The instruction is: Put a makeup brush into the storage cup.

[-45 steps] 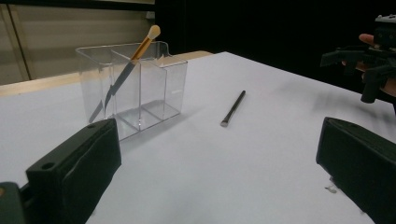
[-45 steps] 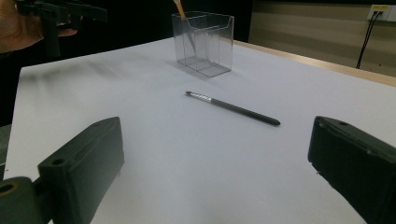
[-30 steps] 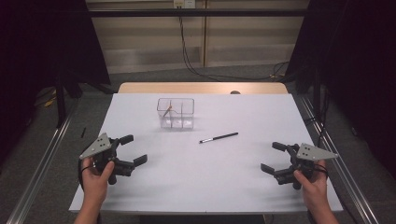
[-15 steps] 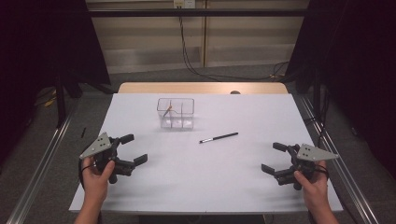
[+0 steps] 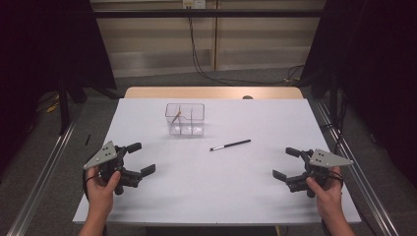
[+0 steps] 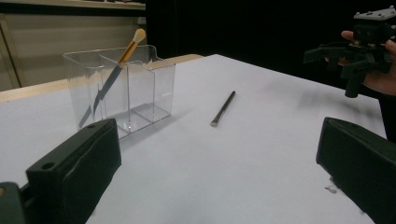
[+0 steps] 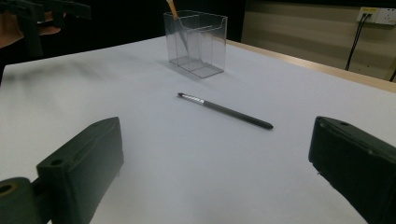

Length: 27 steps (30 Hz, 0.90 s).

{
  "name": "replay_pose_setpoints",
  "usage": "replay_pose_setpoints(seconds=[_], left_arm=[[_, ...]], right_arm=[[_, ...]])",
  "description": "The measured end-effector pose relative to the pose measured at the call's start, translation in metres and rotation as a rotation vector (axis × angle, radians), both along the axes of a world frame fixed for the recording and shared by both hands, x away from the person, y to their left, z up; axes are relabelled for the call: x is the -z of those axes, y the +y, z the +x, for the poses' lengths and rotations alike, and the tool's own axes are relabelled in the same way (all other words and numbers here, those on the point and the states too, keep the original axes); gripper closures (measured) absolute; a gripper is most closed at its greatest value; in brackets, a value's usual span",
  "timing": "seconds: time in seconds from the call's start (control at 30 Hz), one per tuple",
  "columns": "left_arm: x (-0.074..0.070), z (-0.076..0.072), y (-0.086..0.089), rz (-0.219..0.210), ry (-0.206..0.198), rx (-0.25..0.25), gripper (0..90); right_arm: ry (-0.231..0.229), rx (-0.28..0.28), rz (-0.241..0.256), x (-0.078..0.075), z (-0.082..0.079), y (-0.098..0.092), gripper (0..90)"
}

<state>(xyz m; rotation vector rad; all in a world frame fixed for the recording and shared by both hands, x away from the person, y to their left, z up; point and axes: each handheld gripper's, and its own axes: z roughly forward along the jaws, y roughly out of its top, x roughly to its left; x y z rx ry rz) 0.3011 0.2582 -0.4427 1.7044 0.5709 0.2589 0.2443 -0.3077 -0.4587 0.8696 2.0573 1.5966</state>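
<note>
A clear plastic organiser (image 5: 185, 119) (image 6: 122, 88) (image 7: 196, 41) with several compartments stands at the back middle of the white table (image 5: 216, 177). A makeup brush with a tan tip (image 6: 116, 70) leans inside its left compartment. A dark slim brush (image 5: 230, 145) (image 6: 223, 108) (image 7: 224, 110) lies flat to the organiser's right front. My left gripper (image 5: 140, 158) (image 6: 215, 172) is held open near the table's left front, nothing between its jaws. My right gripper (image 5: 286, 162) (image 7: 215, 172) is held open near the right front, also empty.
The table's wooden far edge (image 5: 211, 92) borders a grey floor with cables (image 5: 216, 73). Metal rails (image 5: 39, 182) run along both sides of the table. Dark curtains (image 5: 49, 44) hang left and right.
</note>
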Motion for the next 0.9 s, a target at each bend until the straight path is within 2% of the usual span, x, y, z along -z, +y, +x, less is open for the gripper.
replay_pose_setpoints(seconds=[0.23,0.4,0.67,0.9], left_arm=[[-0.001,-0.003,-0.002,0.015,-0.004,-0.003,0.0],[-0.004,-0.005,0.0,0.003,-0.013,-0.011,0.0],[-0.002,-0.008,0.0,0.01,-0.004,-0.018,0.0],[-0.003,-0.01,0.004,0.012,-0.008,-0.032,0.0]], right_arm=[[-0.004,0.003,-0.013,-0.001,0.01,0.003,2.6],[-0.006,-0.006,-0.02,-0.002,0.018,0.009,2.6],[-0.001,-0.023,-0.029,-0.002,0.032,0.017,2.6],[0.001,-0.017,-0.013,-0.002,0.046,0.021,2.7]])
